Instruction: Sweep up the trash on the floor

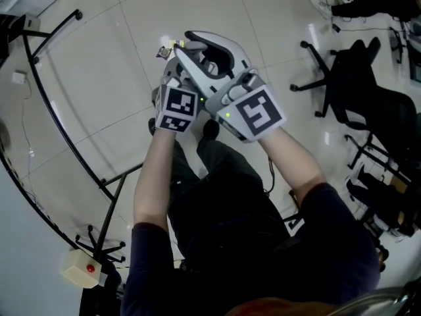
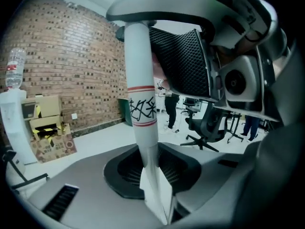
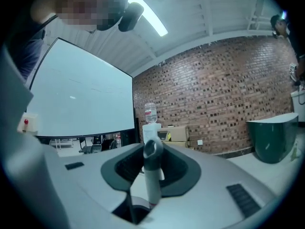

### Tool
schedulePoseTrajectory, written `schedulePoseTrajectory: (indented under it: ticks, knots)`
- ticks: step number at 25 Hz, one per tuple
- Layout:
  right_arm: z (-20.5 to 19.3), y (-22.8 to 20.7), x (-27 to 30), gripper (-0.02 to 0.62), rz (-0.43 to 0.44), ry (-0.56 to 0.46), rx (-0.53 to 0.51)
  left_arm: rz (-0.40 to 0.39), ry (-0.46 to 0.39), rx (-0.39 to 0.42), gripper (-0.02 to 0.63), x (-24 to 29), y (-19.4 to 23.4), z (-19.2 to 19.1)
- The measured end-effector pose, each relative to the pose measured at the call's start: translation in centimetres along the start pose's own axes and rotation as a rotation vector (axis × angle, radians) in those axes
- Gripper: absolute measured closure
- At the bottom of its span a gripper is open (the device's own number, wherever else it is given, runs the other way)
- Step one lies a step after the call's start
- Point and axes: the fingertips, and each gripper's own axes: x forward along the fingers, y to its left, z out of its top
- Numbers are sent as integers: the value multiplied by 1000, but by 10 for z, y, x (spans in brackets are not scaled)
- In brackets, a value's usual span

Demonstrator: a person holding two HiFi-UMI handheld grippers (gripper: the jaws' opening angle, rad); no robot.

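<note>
Both grippers are held close together in front of the person, above the pale tiled floor (image 1: pixel 118 64). My left gripper (image 2: pixel 152 168) is shut on an upright white pole (image 2: pixel 142 99) with red rings and black writing. My right gripper (image 3: pixel 150 178) is shut on a grey handle (image 3: pixel 152 175) that ends in a hanging loop. In the head view the right gripper (image 1: pixel 214 54) lies over the left gripper (image 1: pixel 176 74), and both handles are hidden under them. A small pale and yellow scrap (image 1: pixel 168 47) lies on the floor just beyond the tips.
A black curved metal frame (image 1: pixel 46 104) stands at the left, with a box bearing a red button (image 1: pixel 82 268) at its foot. Office chairs (image 1: pixel 368 104) crowd the right. Cardboard boxes (image 2: pixel 45 128), a water bottle (image 2: pixel 14 68) and a green bin (image 3: pixel 274 140) line the brick wall.
</note>
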Motion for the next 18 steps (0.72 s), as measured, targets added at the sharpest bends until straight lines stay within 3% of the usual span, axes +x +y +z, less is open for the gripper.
schedulePoseTrajectory:
  ticks: [6, 10, 18]
  knots:
    - [-1, 3, 54, 485, 16, 8, -4, -20, -2, 33, 531, -4, 47, -3]
    - [3, 0, 86, 485, -17, 13, -9, -76, 17, 115, 527, -4, 77, 0]
    - [19, -14, 120, 485, -131, -24, -9, -202, 79, 200, 528, 1, 110, 10]
